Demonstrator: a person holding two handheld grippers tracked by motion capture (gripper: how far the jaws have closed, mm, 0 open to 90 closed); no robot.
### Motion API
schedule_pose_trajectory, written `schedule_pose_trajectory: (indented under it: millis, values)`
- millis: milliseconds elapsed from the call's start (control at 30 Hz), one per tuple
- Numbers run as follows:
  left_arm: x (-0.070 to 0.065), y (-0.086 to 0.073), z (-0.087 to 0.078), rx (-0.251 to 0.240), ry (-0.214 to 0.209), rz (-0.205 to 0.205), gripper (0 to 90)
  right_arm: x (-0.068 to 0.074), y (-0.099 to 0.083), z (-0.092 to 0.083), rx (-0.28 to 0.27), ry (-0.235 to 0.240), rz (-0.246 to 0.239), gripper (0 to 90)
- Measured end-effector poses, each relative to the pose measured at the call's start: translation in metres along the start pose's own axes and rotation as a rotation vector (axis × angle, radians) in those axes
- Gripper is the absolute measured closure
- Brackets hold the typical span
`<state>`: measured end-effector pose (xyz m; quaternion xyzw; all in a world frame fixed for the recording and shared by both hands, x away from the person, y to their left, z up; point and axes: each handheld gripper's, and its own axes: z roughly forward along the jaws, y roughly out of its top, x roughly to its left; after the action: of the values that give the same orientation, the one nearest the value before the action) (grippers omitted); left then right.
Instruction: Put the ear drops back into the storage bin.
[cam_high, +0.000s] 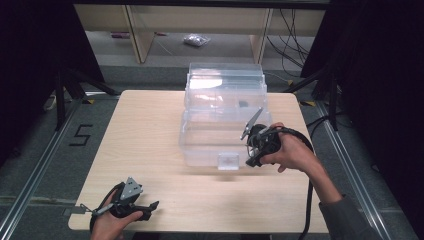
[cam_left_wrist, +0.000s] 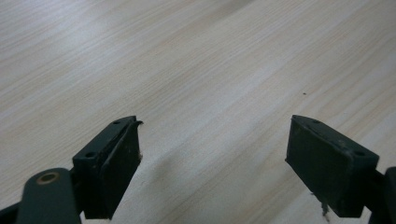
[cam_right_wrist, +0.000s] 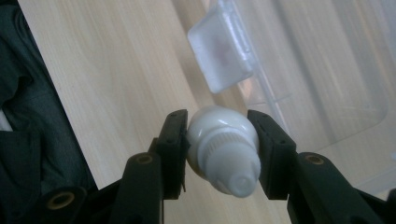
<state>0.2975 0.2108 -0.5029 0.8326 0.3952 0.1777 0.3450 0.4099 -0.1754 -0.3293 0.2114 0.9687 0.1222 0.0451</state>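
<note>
In the right gripper view, the right gripper (cam_right_wrist: 219, 149) is clamped on a small white bottle (cam_right_wrist: 223, 151): both black pads press on its rounded body from either side, and its ribbed neck and narrow tip point toward the lower edge of the frame. Nothing readable shows on the bottle. Behind it, in the upper centre of that frame, is the translucent latch (cam_right_wrist: 222, 49) of a clear plastic box (cam_right_wrist: 327, 70), and the box's wall and floor take up the right side.

In the high view, the right gripper (cam_high: 256, 150) sits right of centre, held by a hand at the box's (cam_high: 222, 115) front right corner, above the light wooden bench (cam_high: 145, 130). The box stands open at the middle of the bench, its lid tipped back.

The left gripper (cam_high: 147, 207) rests at the lower left of the high view, low over the bench edge. In its own view its jaws stand wide apart with nothing but bare bench (cam_left_wrist: 196, 70) between them.

On the floor at the left of the high view is a marking that reads "5" (cam_high: 81, 135).
</note>
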Motion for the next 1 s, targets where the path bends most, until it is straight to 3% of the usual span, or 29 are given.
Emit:
schedule_pose_trajectory:
  millis: [67, 300, 333, 467, 500, 633, 800, 1000]
  values:
    - [0.000, 0.000, 0.000, -0.002, 0.003, 0.000, 17.0, -0.002, 0.001, -0.002, 0.008, 0.003, 0.011, 60.2]
    - [-0.001, 0.000, 0.001, -0.007, -0.004, -0.009, 17.0, -0.027, 0.008, -0.009, 0.015, -0.020, 0.034, 60.2]
    - [0.000, 0.000, 0.001, -0.014, -0.005, -0.015, 17.0, -0.033, 0.009, -0.009, 0.027, -0.022, 0.063, 60.2]
    - [0.000, 0.000, 0.001, -0.019, -0.004, -0.013, 17.0, -0.043, 0.010, -0.008, 0.027, -0.028, 0.091, 60.2]
    - [0.001, 0.000, 0.001, -0.002, 0.003, 0.005, 17.0, -0.051, 0.011, -0.005, 0.013, -0.034, 0.094, 60.2]
    - [0.000, 0.000, 0.002, -0.014, -0.009, -0.005, 17.0, -0.064, 0.012, 0.002, 0.030, -0.042, 0.114, 60.2]
    - [0.002, 0.000, 0.003, 0.005, -0.004, 0.003, 17.0, -0.087, 0.014, 0.024, 0.092, -0.038, 0.170, 60.2]
    - [0.002, 0.000, 0.003, -0.004, -0.009, -0.007, 17.0, -0.106, 0.011, 0.044, 0.119, -0.034, 0.218, 60.2]
